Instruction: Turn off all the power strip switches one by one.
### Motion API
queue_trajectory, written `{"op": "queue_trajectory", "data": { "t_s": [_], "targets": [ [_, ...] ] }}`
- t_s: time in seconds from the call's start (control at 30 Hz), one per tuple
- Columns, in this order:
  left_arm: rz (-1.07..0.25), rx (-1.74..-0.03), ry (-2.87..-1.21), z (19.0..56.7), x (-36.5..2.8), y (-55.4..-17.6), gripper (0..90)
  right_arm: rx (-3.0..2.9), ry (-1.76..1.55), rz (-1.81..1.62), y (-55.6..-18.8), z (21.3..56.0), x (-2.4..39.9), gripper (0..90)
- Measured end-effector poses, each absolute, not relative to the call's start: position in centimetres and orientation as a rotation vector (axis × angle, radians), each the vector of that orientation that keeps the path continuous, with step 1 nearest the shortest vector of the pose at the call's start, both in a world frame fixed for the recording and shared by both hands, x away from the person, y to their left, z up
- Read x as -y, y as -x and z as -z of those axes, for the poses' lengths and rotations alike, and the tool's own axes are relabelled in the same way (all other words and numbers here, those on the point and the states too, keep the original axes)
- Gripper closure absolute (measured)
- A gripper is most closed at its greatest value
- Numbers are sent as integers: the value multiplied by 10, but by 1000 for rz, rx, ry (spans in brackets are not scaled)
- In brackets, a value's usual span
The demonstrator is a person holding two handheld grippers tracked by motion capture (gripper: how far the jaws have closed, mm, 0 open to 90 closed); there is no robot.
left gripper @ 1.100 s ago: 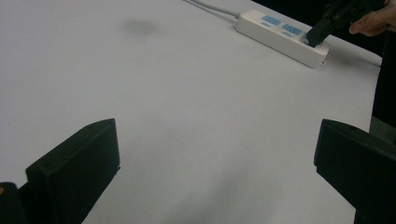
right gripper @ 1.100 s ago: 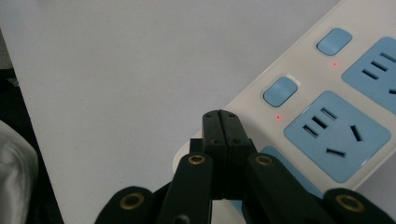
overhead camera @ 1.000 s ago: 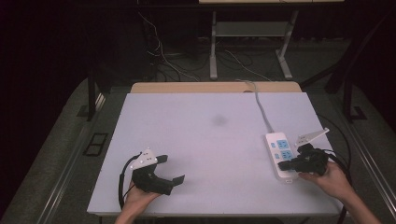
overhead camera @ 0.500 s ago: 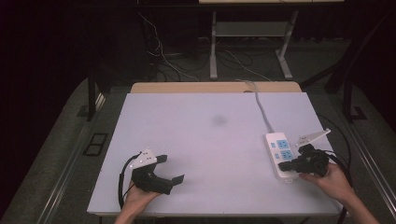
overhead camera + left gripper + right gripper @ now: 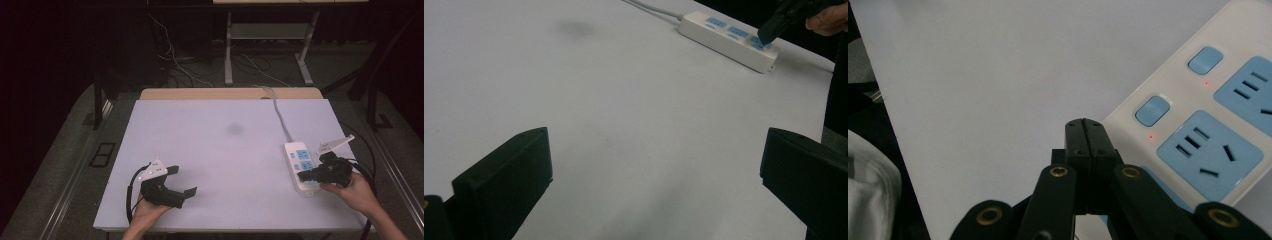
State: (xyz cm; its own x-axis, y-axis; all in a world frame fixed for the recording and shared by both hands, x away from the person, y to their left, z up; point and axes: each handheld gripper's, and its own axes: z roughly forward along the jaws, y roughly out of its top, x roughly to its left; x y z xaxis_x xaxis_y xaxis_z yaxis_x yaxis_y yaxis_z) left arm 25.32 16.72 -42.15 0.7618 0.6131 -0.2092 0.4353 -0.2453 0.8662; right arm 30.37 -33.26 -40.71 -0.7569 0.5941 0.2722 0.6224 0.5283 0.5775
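A: Spanning most of the high view is the white table point(image 5: 220, 150), bare apart from a grey smudge point(image 5: 234, 129) mid-top; power strip point(image 5: 300, 165) lies near its right edge, cord point(image 5: 278, 111) running off the far side.

B: Progress?

A: Judging by the pics, the work is pressing the strip's switches; two small red lights point(image 5: 1206, 84) glow beside the blue switch buttons point(image 5: 1152, 110) in the right gripper view, so those two look on already; the near-end button sits under the tip, can't tell its state; prob. that one's left.

B: Right gripper point(image 5: 1083, 131)?

A: Jaws pressed together, nothing between; tip sits at the strip's near end, pointing fwd and slightly down; hand point(image 5: 356, 192) is behind it at the table's right-front corner; touching or just above, can't tell.

B: Left?

A: Left gripper point(image 5: 181, 181) sits low by the front-left of the table, well apart from the strip; jaws spread wide, empty; pointing across twd the strip; seems idle.
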Motion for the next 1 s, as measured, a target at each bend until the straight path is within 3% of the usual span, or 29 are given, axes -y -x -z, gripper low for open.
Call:
{"op": "queue_trajectory", "data": {
  "t_s": [1.0],
  "targets": [
    [-211, -804, -1880, 421, -168, -253, 0, 2738, 1041, 1058, -316, 379, 329, 900]
  ]
}}
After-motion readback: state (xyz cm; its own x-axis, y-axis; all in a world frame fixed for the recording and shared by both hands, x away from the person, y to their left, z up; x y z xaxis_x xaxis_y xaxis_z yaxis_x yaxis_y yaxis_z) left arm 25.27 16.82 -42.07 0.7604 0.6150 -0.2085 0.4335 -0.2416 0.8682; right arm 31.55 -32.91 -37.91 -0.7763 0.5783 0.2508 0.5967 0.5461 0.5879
